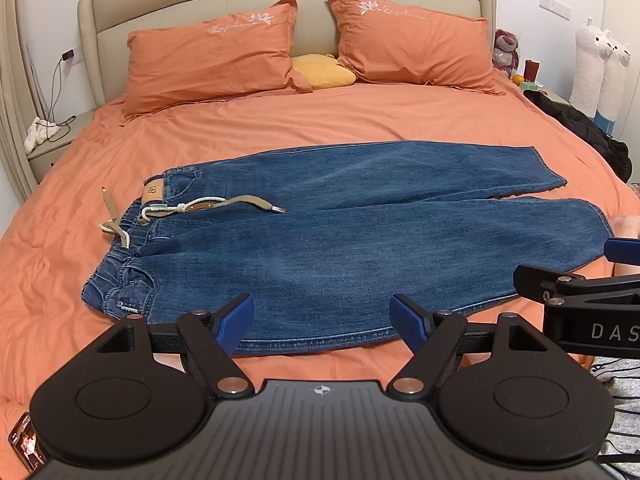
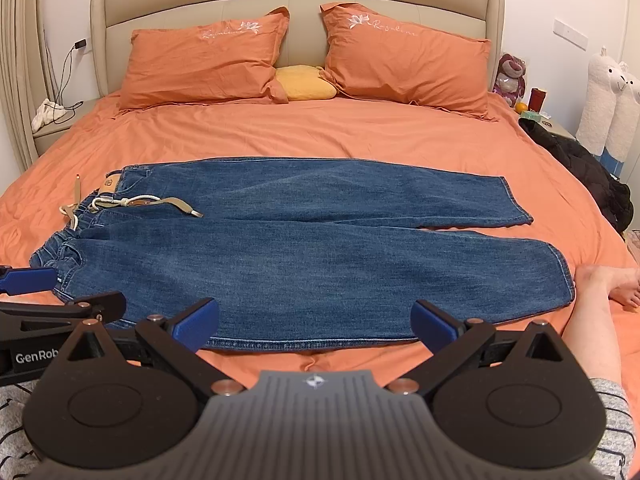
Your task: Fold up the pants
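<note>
While both the left gripper (image 1: 322, 322) and right gripper (image 2: 316, 324) gape wide and empty above the jeans (image 1: 340, 240), only the right view shows a bare leg (image 2: 592, 320).

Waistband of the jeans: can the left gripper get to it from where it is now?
Probably yes. The left gripper is open, holding nothing, above the near edge of the jeans. The waistband lies flat, with only bare bedsheet beside it.

"DAS" on right claw (image 1: 580, 264), "GenRob" on left claw (image 2: 40, 288)
</note>
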